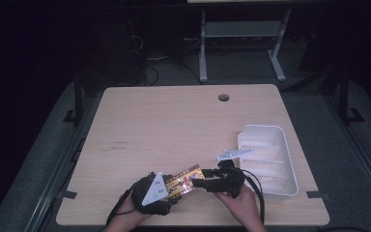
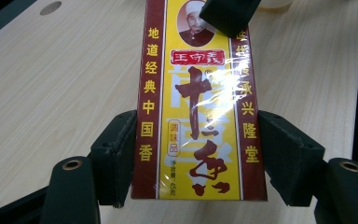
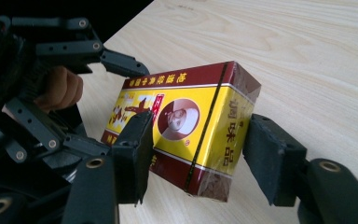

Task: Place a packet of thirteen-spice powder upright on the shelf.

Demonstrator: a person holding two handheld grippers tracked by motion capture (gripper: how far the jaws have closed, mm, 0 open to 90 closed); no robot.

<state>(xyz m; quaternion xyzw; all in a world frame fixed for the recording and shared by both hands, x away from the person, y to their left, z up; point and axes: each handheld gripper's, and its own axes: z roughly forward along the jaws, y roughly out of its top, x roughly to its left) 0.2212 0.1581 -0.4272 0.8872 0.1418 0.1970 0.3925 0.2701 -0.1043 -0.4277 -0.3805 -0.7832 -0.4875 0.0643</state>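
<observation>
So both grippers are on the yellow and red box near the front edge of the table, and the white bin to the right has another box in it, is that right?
Not quite. The white bin is empty, as the high view shows. The rest holds: the left gripper and right gripper both bracket the yellow and red box near the table's front edge.

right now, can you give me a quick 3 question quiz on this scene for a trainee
1. True or false: the yellow and red box is lying inside the white bin.
2. Multiple choice: what holds the box? A) the left gripper alone B) the right gripper alone C) both grippers, one at each end
3. Short answer: on which side of the table, as the person sees it, does the white bin sit?

Key
1. False. The box is held near the table's front edge, left of the bin.
2. C. The left gripper's jaws press its long sides, and the right gripper's jaws close on its far end.
3. The right side.
</observation>
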